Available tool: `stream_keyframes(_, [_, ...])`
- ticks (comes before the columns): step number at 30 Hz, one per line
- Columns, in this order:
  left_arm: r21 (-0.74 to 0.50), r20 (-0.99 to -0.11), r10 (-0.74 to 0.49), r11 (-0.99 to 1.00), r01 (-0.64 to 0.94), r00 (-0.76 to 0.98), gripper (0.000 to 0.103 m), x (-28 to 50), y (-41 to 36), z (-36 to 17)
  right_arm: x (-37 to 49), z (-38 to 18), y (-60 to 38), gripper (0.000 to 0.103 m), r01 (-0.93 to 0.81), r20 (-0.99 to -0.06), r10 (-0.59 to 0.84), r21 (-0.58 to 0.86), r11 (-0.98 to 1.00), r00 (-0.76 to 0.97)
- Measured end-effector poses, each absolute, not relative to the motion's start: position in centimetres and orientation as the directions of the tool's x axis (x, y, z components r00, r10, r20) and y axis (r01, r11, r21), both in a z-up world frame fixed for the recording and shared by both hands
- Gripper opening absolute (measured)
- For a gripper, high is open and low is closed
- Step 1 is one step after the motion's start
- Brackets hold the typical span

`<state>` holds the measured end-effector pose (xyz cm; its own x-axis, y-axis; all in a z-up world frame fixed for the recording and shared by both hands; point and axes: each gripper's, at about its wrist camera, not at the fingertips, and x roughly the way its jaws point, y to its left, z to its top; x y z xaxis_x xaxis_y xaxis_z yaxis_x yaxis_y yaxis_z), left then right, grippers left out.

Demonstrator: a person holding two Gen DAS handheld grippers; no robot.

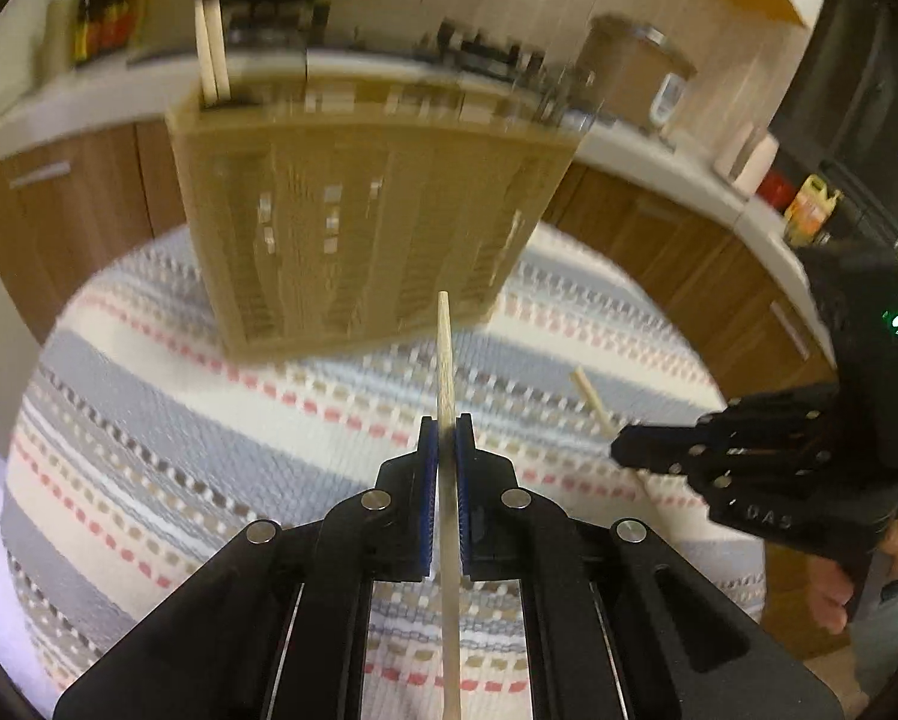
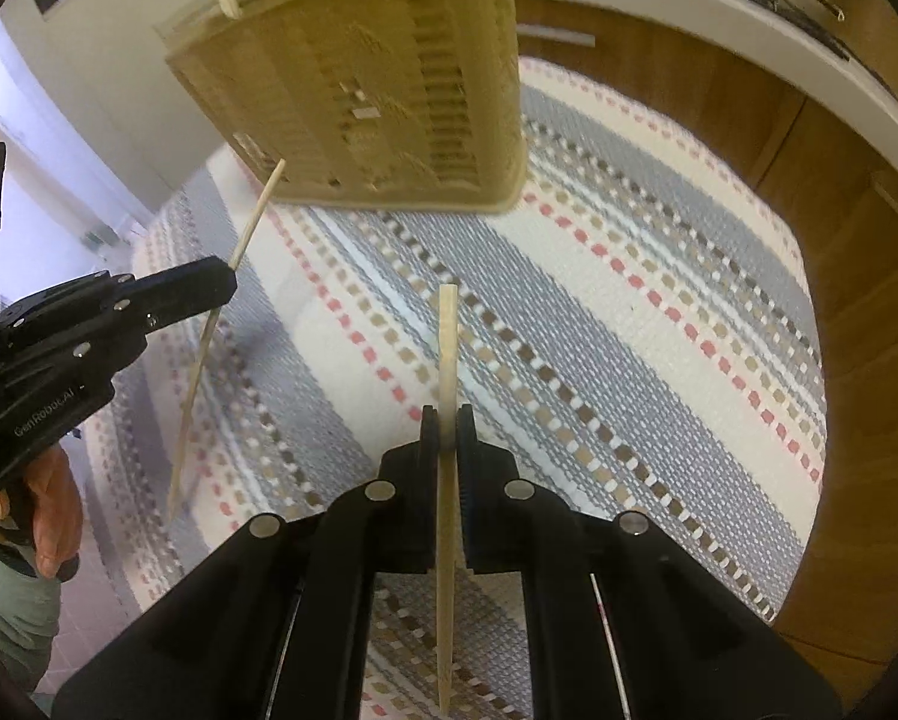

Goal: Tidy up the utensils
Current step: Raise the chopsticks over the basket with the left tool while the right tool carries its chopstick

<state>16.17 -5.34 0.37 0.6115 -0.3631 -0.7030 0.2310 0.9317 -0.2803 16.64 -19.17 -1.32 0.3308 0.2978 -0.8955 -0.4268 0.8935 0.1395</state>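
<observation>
Black handheld grippers, blue-padded fingers

Left gripper (image 1: 447, 429) and right gripper (image 2: 447, 417): matte black linkages, round silver pivot pins, blue ribbed pads on fingers (image 1: 428, 480); green indicator light and white lettering on housings.

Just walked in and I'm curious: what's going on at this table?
A person holds a black two-finger tool in each hand. The left tool is clamped on one pale wooden chopstick, the right tool on another. Both are over a striped woven cloth, near a beige slatted plastic utensil basket that already holds chopsticks.
</observation>
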Motion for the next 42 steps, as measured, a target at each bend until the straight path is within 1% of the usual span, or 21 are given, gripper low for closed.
stream_keyframes(3, [-0.291, -0.635, -0.376, 0.926, 0.242, 0.674, 0.003, 15.4, -4.5, 2.3, 15.9, 0.5, -19.9, 0.004, -0.44, -0.857, 0.339, 0.151, 0.885, 0.387])
stream_keyframes(6, [-0.311, -0.537, -0.392, 0.915, 0.257, 0.747, 0.003, 14.3, -3.4, 5.0, 15.2, 2.9, -19.7, 0.004, -0.452, -0.808, 0.386, 0.169, 0.876, 0.446])
stream_keyframes(7, [-0.323, -0.49, -0.4, 0.909, 0.265, 0.775, 0.003, 14.0, -2.9, 6.2, 15.0, 3.8, -19.5, 0.004, -0.454, -0.787, 0.401, 0.175, 0.874, 0.469])
stream_keyframes(11, [-0.349, -0.377, -0.394, 0.899, 0.266, 0.838, 0.003, 13.3, -1.9, 10.3, 14.9, 7.0, -18.9, 0.004, -0.465, -0.712, 0.452, 0.198, 0.863, 0.537])
stream_keyframes(16, [-0.359, -0.238, -0.338, 0.902, 0.241, 0.911, 0.003, 13.2, -0.7, 13.9, 15.9, 10.7, -18.8, 0.004, -0.469, -0.573, 0.496, 0.21, 0.858, 0.652])
stream_keyframes(21, [-0.343, -0.135, -0.267, 0.916, 0.208, 0.954, 0.003, 14.7, -0.7, 15.7, 17.7, 12.9, -18.1, 0.004, -0.461, -0.475, 0.516, 0.238, 0.855, 0.713])
stream_keyframes(27, [-0.314, -0.063, -0.173, 0.938, 0.145, 0.983, 0.003, 17.2, -1.1, 15.6, 20.1, 13.8, -16.4, 0.004, -0.427, -0.357, 0.472, 0.2, 0.882, 0.806])
stream_keyframes(32, [-0.31, -0.037, -0.139, 0.943, 0.121, 0.99, 0.003, 19.7, -1.0, 15.2, 22.6, 14.7, -16.0, 0.004, -0.397, -0.256, 0.447, 0.223, 0.89, 0.857])
stream_keyframes(35, [-0.311, -0.024, -0.125, 0.944, 0.112, 0.992, 0.003, 20.8, -0.7, 14.9, 24.1, 14.7, -16.3, 0.004, -0.376, -0.215, 0.436, 0.27, 0.886, 0.874])
stream_keyframes(38, [-0.326, -0.027, -0.127, 0.939, 0.111, 0.992, 0.003, 21.9, -0.2, 14.5, 25.2, 13.8, -16.3, 0.004, -0.35, -0.185, 0.406, 0.273, 0.896, 0.895])
stream_keyframes(42, [-0.344, -0.039, -0.119, 0.934, 0.098, 0.992, 0.003, 22.8, 0.3, 13.2, 26.0, 12.0, -15.8, 0.004, -0.343, -0.17, 0.394, 0.265, 0.901, 0.903])
